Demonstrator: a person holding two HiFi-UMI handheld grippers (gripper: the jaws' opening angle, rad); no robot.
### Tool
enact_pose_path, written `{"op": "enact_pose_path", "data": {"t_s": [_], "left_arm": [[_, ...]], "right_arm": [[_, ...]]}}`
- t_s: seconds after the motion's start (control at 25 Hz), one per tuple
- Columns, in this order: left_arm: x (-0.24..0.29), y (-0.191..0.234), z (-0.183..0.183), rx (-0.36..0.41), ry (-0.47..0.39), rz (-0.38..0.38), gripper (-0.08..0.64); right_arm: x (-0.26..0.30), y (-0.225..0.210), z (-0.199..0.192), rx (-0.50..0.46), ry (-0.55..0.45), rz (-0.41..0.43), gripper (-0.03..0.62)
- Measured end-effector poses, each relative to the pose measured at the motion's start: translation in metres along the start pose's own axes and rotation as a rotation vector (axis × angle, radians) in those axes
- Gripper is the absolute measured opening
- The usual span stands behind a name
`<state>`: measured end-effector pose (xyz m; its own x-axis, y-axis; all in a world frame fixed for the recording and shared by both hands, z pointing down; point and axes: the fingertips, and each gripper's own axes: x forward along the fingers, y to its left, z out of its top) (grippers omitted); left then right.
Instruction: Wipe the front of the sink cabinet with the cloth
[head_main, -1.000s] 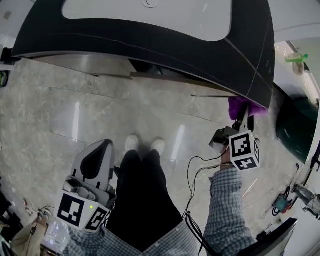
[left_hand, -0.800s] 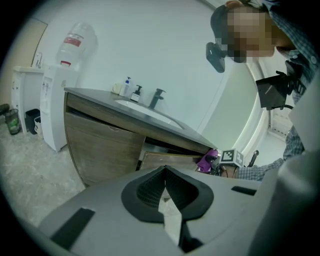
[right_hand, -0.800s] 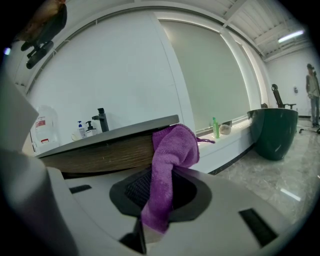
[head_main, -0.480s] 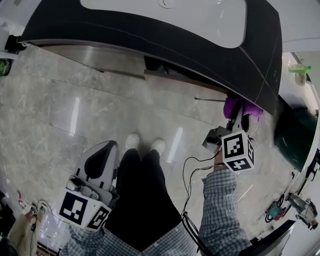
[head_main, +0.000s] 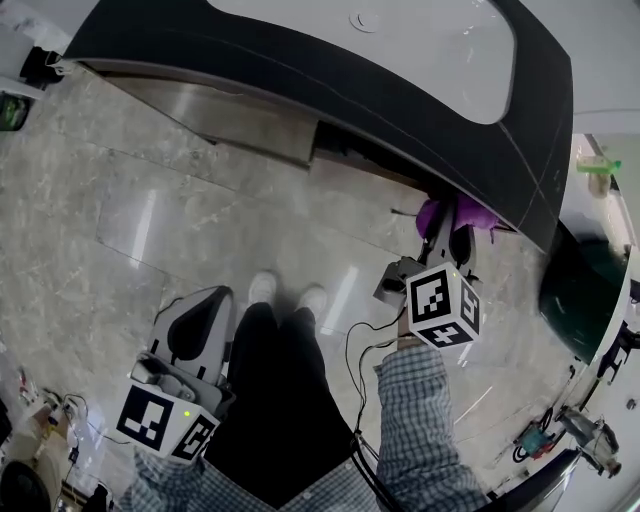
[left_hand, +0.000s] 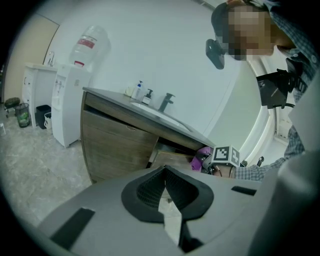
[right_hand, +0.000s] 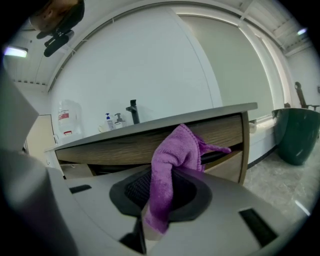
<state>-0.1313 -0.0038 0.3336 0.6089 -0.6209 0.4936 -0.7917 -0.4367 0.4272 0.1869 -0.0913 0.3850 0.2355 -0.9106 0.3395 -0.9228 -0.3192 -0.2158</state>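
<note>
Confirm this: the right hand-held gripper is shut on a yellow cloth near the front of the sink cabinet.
Wrong colour: the cloth is purple, as the right gripper view shows. The right hand-held gripper is indeed shut on it near the front of the sink cabinet.

The floor (head_main: 130, 200) is glossy pale grey stone-look tile that throws back streaks of light. Against a plain white wall (left_hand: 170, 45) stands the sink cabinet (left_hand: 117, 142), wood-grained in front under a dark grey top (head_main: 300, 70) with a white basin (head_main: 420, 30) set in it. A dark tap (left_hand: 166, 101) and two small pump bottles (left_hand: 142, 93) stand at the back of the top. In the left gripper view, a white water dispenser (left_hand: 70, 112) carrying an upturned bottle (left_hand: 90, 44) stands left of the cabinet, with a low white cupboard (left_hand: 36, 82) beyond it. A large dark green tub (right_hand: 295, 136) stands on the floor off the cabinet's other end.
</note>
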Motion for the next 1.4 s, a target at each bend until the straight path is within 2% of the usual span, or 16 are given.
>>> {"op": "enact_pose_path", "data": {"t_s": [0.12, 0.36, 0.64, 0.88, 1.16, 1.4], "left_arm": [[-0.006, 0.006, 0.0, -0.01, -0.012, 0.016, 0.011], [-0.016, 0.02, -0.003, -0.031, -0.025, 0.042, 0.011], [-0.029, 0.039, -0.004, -0.065, -0.05, 0.082, 0.011], [-0.041, 0.054, -0.005, -0.089, -0.064, 0.116, 0.011], [-0.054, 0.069, -0.003, -0.11, -0.087, 0.149, 0.011], [-0.06, 0.075, -0.003, -0.126, -0.106, 0.171, 0.011]], "right_arm": [[0.003, 0.022, -0.004, -0.013, 0.009, 0.039, 0.077], [0.007, 0.066, -0.013, -0.105, 0.036, 0.121, 0.077], [0.014, 0.129, -0.027, -0.135, 0.077, 0.257, 0.077], [0.017, 0.184, -0.039, -0.204, 0.105, 0.377, 0.077], [0.018, 0.225, -0.052, -0.266, 0.132, 0.457, 0.077], [0.009, 0.261, -0.067, -0.347, 0.141, 0.571, 0.077]]}}
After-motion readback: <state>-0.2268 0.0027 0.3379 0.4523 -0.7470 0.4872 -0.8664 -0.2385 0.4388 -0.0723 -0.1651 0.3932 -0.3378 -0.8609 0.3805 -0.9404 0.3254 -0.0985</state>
